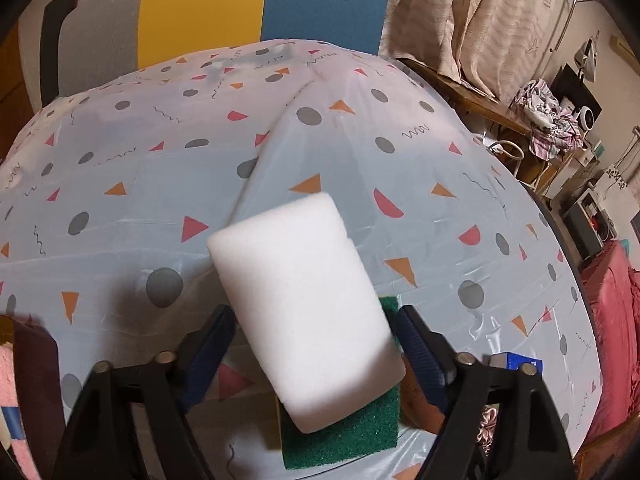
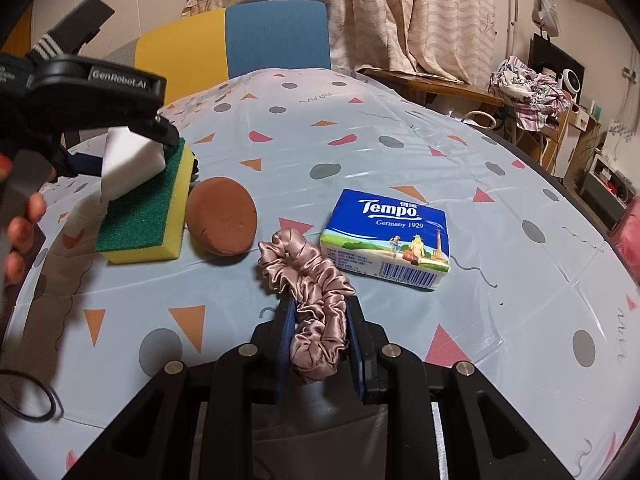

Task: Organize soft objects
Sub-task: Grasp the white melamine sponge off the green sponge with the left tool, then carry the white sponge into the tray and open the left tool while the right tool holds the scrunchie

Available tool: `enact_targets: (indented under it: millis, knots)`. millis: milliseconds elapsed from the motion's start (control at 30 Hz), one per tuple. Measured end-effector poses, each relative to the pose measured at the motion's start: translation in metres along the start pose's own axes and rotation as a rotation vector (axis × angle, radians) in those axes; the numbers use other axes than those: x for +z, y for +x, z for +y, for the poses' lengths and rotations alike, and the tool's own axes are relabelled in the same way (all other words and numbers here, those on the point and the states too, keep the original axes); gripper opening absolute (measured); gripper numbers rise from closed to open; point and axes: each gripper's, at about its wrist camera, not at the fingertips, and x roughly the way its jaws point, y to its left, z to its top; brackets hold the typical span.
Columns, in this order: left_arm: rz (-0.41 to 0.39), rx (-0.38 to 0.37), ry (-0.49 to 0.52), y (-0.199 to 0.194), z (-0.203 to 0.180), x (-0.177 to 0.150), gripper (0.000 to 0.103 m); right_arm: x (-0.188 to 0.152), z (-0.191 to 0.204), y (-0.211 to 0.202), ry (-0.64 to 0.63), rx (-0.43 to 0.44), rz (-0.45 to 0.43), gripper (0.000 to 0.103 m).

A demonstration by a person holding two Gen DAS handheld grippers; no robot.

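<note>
My left gripper [image 1: 316, 328] is shut on a white foam sponge [image 1: 304, 304], tilted, its lower end resting on a green-and-yellow scrub sponge [image 1: 344, 436]. In the right wrist view the left gripper [image 2: 132, 136] holds the white sponge [image 2: 128, 160] over the scrub sponge [image 2: 148, 216] at the table's left. My right gripper [image 2: 320, 320] is shut on a pink satin scrunchie [image 2: 312, 292], which trails onto the tablecloth. A brown round puff [image 2: 222, 222] lies beside the scrub sponge. A blue Tempo tissue pack [image 2: 388, 240] lies right of the scrunchie.
The table has a pale blue patterned cloth [image 2: 360, 144]. A yellow-and-blue chair [image 2: 276, 36] stands behind it, with curtains behind. A wooden bench with clothes [image 2: 532, 88] is at the far right. A black cable [image 2: 36, 404] lies at the left front edge.
</note>
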Motion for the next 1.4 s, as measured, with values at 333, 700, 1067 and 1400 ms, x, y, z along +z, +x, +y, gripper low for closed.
enact_targets:
  millis: [333,700,1067,1400]
  knots:
    - [-0.043,-0.017,-0.04,-0.023,0.023,-0.023,0.061,0.0,0.003,0.0,-0.003,-0.011,-0.002,0.025]
    - [-0.03,-0.083,0.006,-0.057,0.033,-0.067,0.061,0.0,0.003,0.0,-0.008,-0.025,-0.002,0.025]
    - [-0.067,-0.169,0.053,-0.107,0.032,-0.127,0.061,0.0,0.006,-0.001,-0.019,-0.041,-0.001,0.025]
    - [-0.126,-0.154,0.075,-0.154,0.059,-0.165,0.061,0.0,0.008,0.0,-0.031,-0.057,0.001,0.025]
